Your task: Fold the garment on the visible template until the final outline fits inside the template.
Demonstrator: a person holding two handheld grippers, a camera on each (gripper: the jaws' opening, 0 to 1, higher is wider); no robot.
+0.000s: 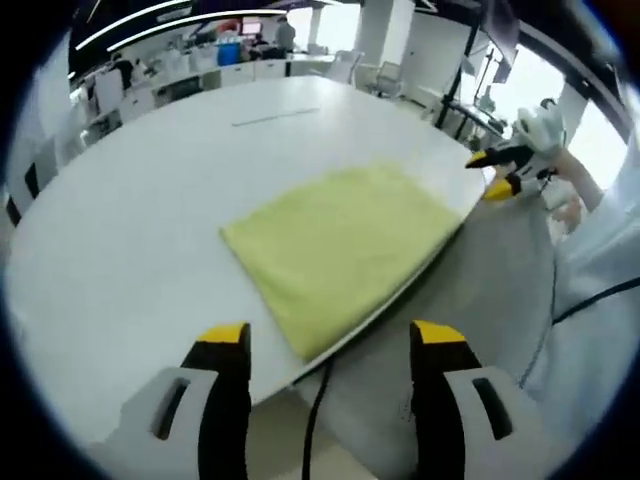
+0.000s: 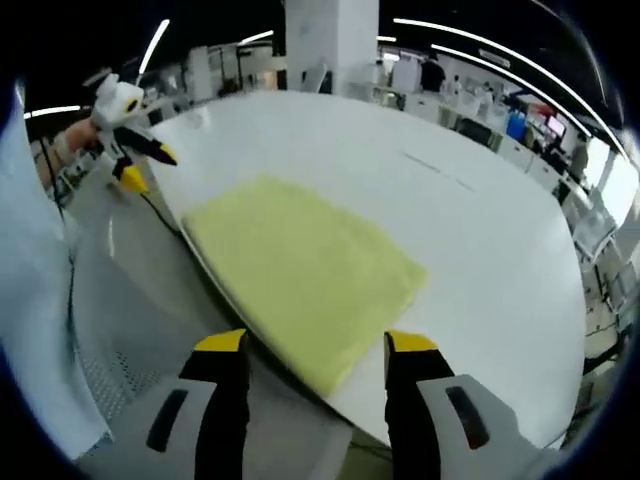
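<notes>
Left gripper view: my left gripper (image 1: 330, 345) sits at bottom centre, jaws wide apart, nothing between them. Yellow tips, black shanks, grey bodies. The garment (image 1: 340, 250), a pale yellow folded cloth, lies flat on the white surface (image 1: 150, 210) in mid frame, roughly rectangular, its lower right edge running along the surface's rim. I can't make out a template outline under it. The jaws are below the garment in frame, apart from it, not touching. A black cable (image 1: 315, 420) hangs between the jaws below the rim. At upper right I see my right gripper (image 1: 512, 170), held off the surface edge, beside the garment's far corner but clear of it; its jaws look set apart, nothing in them. White sleeve (image 1: 600, 270) at right edge. Office desks and chairs in the upper background.

Right gripper view: right gripper (image 2: 315, 350) at bottom centre, jaws wide, empty. Garment (image 2: 300, 270) in mid frame, flat on the surface (image 2: 470, 200), its left edge along the rim, near corner just above the jaw tips in frame, no contact. Left gripper (image 2: 135, 160) shows at upper left, off the surface edge, apart from the garment; I can't tell its jaw gap from here. White clothing (image 2: 40, 300) fills the left side. A white pillar (image 2: 330, 45) stands at top centre.
</notes>
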